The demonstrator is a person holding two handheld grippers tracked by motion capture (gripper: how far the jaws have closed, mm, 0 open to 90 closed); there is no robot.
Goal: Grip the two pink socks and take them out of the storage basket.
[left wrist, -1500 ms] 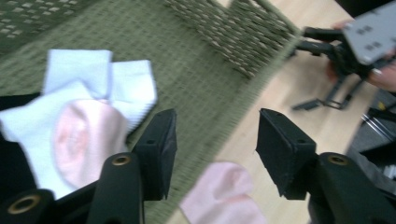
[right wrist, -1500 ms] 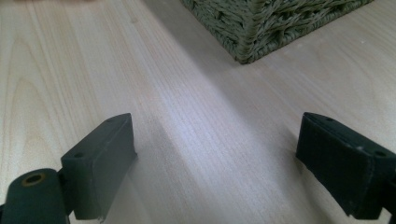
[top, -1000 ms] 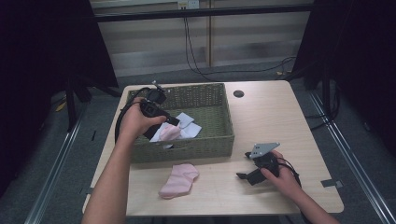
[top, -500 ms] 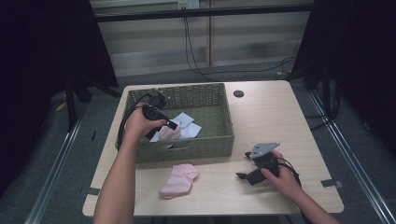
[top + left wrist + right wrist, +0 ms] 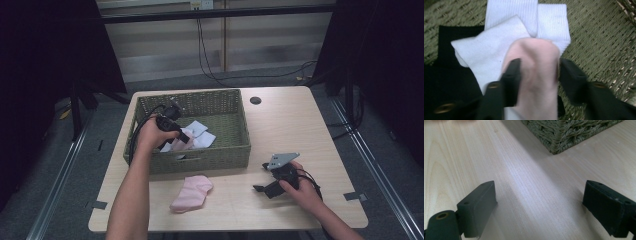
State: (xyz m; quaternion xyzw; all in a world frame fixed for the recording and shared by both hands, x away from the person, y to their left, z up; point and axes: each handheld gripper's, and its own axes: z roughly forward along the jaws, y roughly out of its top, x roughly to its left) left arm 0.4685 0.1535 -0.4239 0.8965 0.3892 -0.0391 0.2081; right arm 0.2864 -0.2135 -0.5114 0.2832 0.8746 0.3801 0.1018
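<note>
Tongs in the left hand [image 5: 537, 72] have lowered into the green woven basket [image 5: 220, 155], closing on the pale pink sock [image 5: 534, 75]; right tongs [image 5: 539, 207] rest open, empty.

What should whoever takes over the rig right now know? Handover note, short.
Left gripper: low in the wicker basket, jaws just been closing, pressing the pink sock between them, over white socks.
Right gripper: open, nothing between the jaws, resting on the table.
Done: several socks in the basket.
Left: a second pink sock lies on the table in front of the basket.
</note>
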